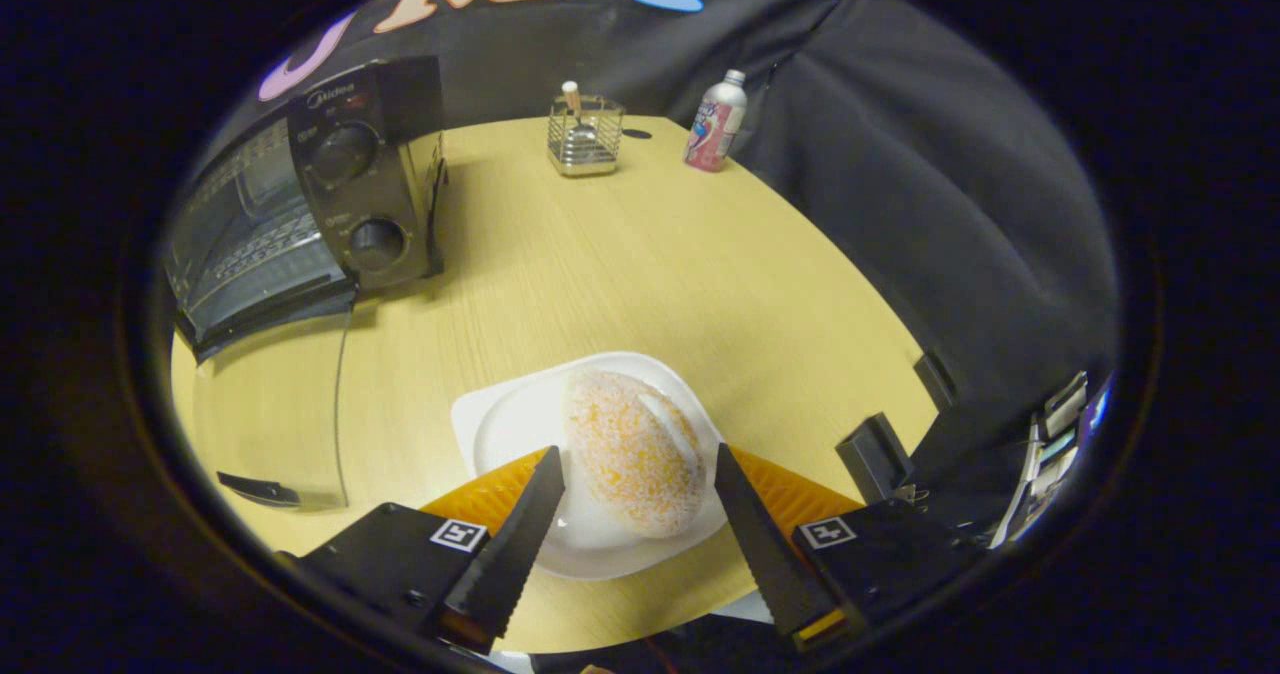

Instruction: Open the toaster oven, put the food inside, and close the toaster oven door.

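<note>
Sugar-crusted bun (634, 451) sits on a plate (500, 424) between the gripper's (640, 464) parted fingers, oven (300, 214) door open beyond.

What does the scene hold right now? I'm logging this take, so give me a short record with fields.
food: sugared bun on a white plate, between the fingers
gripper: gripper open, fingers either side of the bun, contact unclear
toaster oven: toaster oven beyond the plate, door looks open
table: round wooden table
other items: wire rack and bottle at the far edge
task stage: food not yet inside
</note>
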The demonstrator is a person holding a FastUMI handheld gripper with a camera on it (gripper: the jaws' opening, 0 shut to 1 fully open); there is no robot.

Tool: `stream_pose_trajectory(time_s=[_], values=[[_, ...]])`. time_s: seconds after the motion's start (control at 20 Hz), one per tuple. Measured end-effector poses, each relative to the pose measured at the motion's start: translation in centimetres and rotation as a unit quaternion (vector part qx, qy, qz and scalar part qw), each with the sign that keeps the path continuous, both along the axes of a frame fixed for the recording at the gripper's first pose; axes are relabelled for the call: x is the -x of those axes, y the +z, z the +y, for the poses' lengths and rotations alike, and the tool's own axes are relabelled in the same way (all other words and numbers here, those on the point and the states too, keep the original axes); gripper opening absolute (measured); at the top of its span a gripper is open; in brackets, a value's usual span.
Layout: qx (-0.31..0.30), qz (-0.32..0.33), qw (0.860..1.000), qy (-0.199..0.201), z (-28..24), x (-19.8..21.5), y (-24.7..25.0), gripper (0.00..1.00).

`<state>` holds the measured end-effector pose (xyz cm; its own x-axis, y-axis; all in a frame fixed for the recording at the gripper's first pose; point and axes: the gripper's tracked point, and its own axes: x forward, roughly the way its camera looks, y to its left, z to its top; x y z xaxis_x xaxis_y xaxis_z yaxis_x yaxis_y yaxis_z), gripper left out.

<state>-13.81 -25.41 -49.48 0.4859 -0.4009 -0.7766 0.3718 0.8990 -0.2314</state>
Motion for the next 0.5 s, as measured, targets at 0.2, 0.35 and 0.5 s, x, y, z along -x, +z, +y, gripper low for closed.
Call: stream_pose_trajectory(time_s=[0.2, 0.35, 0.5], values=[[-0.026, -0.013, 1.000, -0.010, -0.15, -0.31, -0.91, 0.90], [-0.040, -0.025, 0.999, -0.023, -0.14, -0.44, -1.03, 0.84], [-0.048, -0.031, 0.997, -0.043, -0.25, -0.29, -1.05, 0.75]])
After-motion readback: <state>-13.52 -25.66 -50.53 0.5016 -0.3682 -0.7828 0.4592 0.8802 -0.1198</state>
